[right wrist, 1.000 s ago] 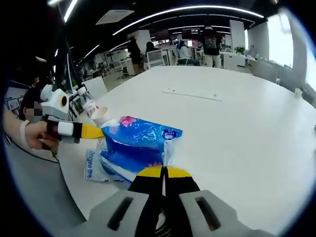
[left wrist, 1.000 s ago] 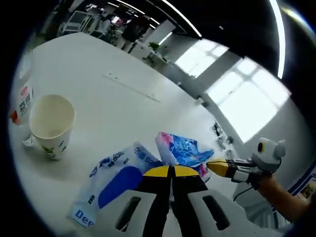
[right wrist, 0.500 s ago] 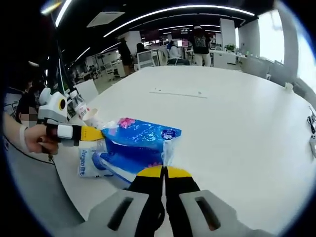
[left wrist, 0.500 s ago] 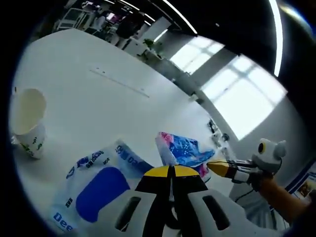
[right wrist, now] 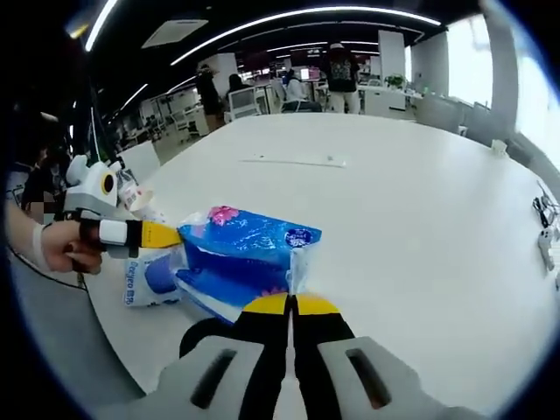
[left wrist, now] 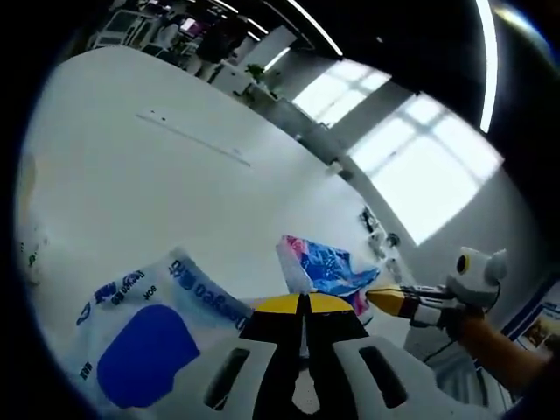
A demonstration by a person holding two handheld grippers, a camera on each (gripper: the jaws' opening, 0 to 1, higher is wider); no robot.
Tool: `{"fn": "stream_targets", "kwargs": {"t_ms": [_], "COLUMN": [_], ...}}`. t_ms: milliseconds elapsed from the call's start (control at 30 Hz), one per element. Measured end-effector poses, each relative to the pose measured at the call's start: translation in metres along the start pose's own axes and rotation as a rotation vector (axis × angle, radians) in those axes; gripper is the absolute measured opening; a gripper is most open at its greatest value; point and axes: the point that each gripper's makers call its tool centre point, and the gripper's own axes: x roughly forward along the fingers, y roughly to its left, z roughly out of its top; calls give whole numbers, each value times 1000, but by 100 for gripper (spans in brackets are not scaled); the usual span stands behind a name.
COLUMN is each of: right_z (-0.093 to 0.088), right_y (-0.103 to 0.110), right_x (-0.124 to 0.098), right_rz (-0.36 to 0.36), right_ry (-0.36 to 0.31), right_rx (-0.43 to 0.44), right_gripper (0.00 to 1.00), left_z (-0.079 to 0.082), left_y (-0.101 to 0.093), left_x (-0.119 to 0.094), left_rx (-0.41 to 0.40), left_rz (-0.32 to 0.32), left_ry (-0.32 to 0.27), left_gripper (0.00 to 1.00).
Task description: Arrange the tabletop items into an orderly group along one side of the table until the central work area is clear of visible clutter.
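Two tools, left tool [left wrist: 302, 302] and right tool [right wrist: 291, 303], each clamped on blue packet [right wrist: 245, 254], held above table [right wrist: 420, 227]

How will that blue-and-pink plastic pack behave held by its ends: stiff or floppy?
Probably floppy: the blue-and-pink plastic pack hangs between the left claw and right claw, each pinching a thin film edge. Likely light, since two pinches carry it. The glossy film could slip. The white-and-blue plastic pack lies below it on the white table.
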Motion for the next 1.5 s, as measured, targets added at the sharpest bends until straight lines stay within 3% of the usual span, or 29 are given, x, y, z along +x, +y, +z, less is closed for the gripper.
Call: {"fn": "stream_targets", "kwargs": {"t_ms": [400, 967, 1500], "right_z": [-13, -35, -48], "right_y": [-16, -37, -38], "right_x": [14, 33, 42], "right_rz": [-2, 8, 18], "right_ry": [16, 47, 65], "right_rx": [24, 65, 75], "right_gripper": [0, 0, 0], "left_z": [-8, -22, -33], "left_y": [4, 25, 35], "left_x": [17, 50, 50], "left_rx": [-16, -69, -84], "left_rz": [17, 52, 76], "left_ry": [6, 4, 24], "left_gripper": [0, 0, 0]}}
